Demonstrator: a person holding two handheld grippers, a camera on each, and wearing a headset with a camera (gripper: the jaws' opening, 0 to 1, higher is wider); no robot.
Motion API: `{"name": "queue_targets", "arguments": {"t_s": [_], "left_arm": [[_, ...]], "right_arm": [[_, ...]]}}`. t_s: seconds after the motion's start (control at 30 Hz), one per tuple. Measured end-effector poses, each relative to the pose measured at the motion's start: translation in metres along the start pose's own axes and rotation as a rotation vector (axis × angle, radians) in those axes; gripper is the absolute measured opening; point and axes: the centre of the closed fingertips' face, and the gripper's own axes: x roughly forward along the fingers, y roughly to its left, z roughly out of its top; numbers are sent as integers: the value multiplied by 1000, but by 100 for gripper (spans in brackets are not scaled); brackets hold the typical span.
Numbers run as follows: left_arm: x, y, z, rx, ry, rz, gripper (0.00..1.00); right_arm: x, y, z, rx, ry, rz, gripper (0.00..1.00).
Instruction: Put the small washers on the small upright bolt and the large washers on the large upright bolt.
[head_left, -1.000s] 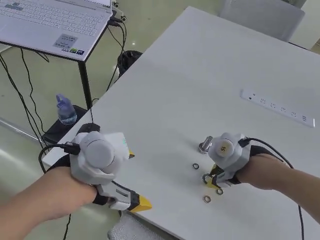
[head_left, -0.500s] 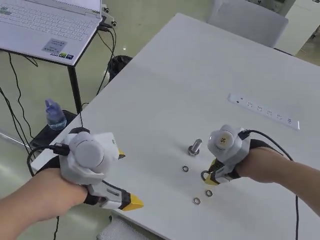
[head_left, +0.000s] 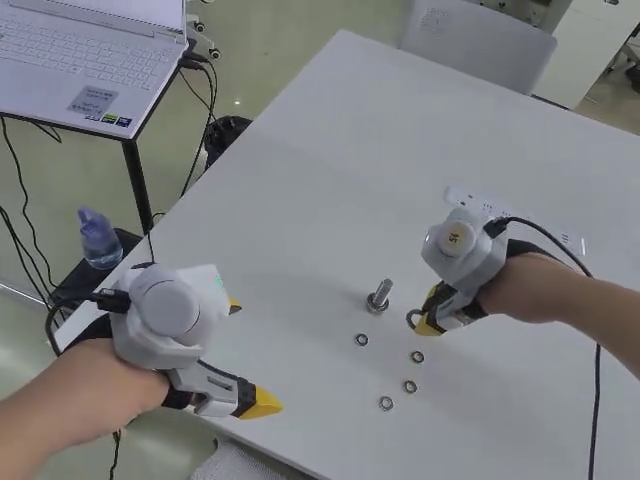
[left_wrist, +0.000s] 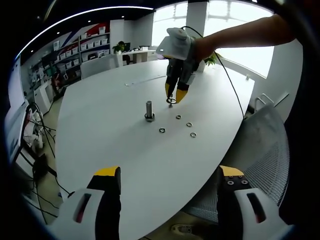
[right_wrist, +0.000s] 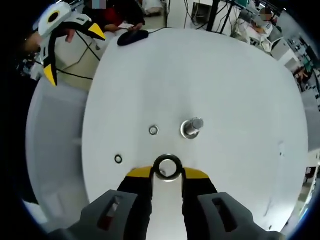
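Round yellow sticker (head_left: 453, 238) on top of the right tongs (head_left: 425, 322): two digits, looks like "15", not sharp. Laptop (head_left: 90, 45) palm rest carries coloured stickers (head_left: 98, 102), print too small to read. Red-and-blue wall banner (left_wrist: 97, 29) above the shelves (left_wrist: 87, 47) in the left gripper view: illegible.

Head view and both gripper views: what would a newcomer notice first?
First, the right gripper, pinching a large washer at its tips just right of the upright bolt in the head view. Next, four loose washers scattered on the white table on the person's side of the bolt. The left gripper is open and empty, held by the table's near edge.
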Motion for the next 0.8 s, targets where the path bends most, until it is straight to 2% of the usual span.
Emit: {"name": "queue_targets", "arguments": {"t_s": [0.17, 0.37, 0.5, 0.8], "left_arm": [[0, 1, -1, -1, 1, 6, 80], [2, -1, -4, 1, 13, -2, 80], [1, 0, -4, 3, 15, -2, 79], [-3, 8, -4, 2, 14, 11, 80]], "right_arm": [[-5, -9, 3, -11, -4, -12, 21], [-6, -13, 6, -10, -7, -6, 21], [-6, -15, 10, -25, -8, -21, 21], [-9, -13, 30, -7, -32, -15, 21]]}}
